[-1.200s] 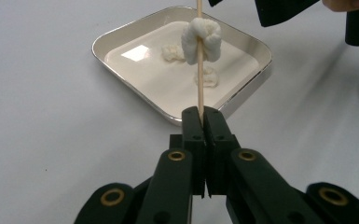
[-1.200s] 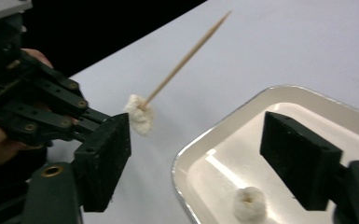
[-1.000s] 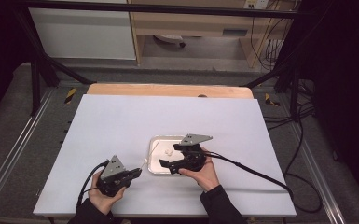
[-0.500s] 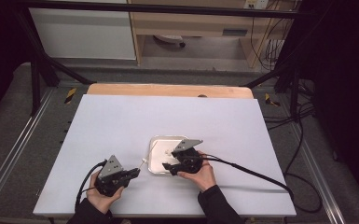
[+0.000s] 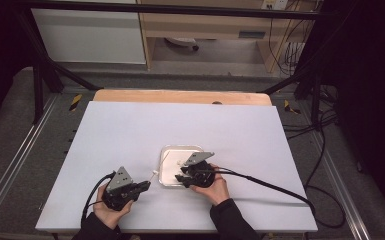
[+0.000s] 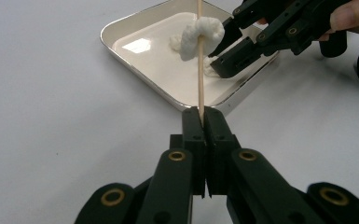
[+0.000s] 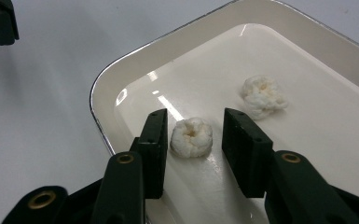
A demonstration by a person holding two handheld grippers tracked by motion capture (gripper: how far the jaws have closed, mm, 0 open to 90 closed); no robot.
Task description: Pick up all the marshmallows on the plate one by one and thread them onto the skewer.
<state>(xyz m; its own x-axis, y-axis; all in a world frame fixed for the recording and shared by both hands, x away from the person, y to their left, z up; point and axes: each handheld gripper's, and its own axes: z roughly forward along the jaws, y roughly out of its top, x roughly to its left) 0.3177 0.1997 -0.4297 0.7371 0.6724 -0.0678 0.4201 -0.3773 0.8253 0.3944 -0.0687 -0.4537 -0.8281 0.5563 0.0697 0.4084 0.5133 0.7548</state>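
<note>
At the left of the white counter (image 5: 130,130), the left hand-held gripper (image 5: 141,186) lies low in the person's left hand (image 5: 107,212), its jaws pressed fully together on the lower end of a thin wooden skewer (image 6: 199,70). The skewer points away from it toward the tray, and one white marshmallow (image 6: 201,35) is threaded on it well up from the jaws. In the left gripper view that marshmallow hangs over the tray, in front of the other gripper's black jaws.

Just right of the skewer tip sits the small cream tray (image 5: 169,154), shallow with rounded corners, near the middle of the counter's near half. Two loose marshmallows lie in it. The nearer marshmallow (image 7: 192,136) sits on the tray floor close to the rim, and the second marshmallow (image 7: 263,96) lies farther in, apart from the first.

To the right, the right hand-held gripper (image 7: 195,136) reaches down into the tray from the person's right hand (image 5: 215,187). Its jaws have just been closing and stand part open, one on each side of the nearer marshmallow. The left pad looks to be touching it, while a gap shows at the right pad.
</note>
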